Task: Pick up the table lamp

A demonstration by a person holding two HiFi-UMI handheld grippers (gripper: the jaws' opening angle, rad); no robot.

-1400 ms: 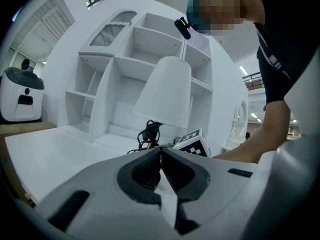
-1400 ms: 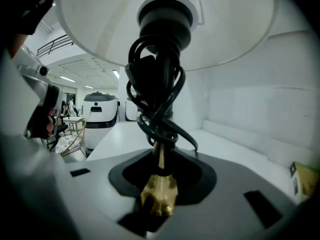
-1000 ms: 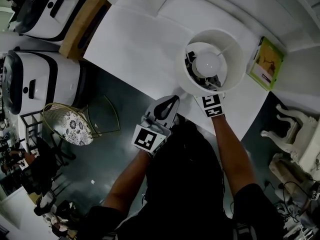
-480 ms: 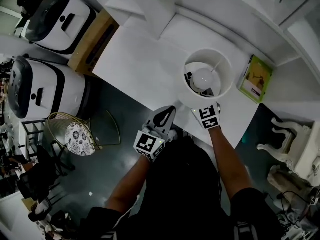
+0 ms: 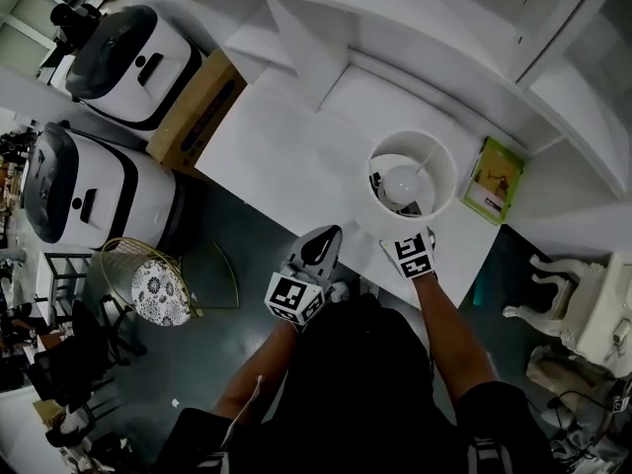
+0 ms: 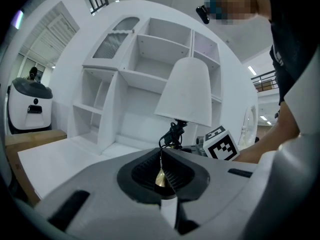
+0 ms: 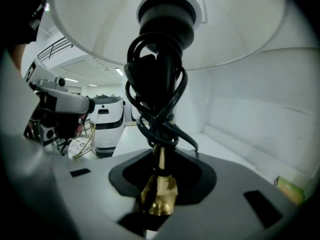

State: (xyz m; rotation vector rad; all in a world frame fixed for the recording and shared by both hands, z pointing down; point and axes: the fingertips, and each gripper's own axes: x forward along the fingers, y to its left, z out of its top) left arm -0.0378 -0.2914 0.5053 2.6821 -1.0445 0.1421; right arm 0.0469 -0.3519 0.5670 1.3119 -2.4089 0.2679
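Note:
The table lamp has a white shade [image 5: 446,181], open at the top, with its bulb [image 5: 402,180] showing inside. It stands over the near right part of the white table [image 5: 286,136]. My right gripper [image 5: 408,240] reaches under the shade, shut on the brass stem [image 7: 160,161] just below a bundle of black cord [image 7: 155,89]. The lamp's foot is hidden. My left gripper [image 5: 331,233] hovers left of the lamp at the table's near edge, apart from it, jaws together and holding nothing. In the left gripper view the shade [image 6: 186,91] and cord [image 6: 171,136] lie ahead.
A white shelf unit [image 5: 415,28] rises behind the table. A green book [image 5: 495,179] lies right of the lamp. On the floor to the left stand two white-and-black machines [image 5: 84,181], a cardboard box [image 5: 197,112] and a wire basket chair [image 5: 153,279]. A white ornate chair [image 5: 563,294] stands right.
The right gripper has lifted a little with the lamp still in its jaws, and the left gripper has risen beside it. The head view has pulled back and takes in more of the room.

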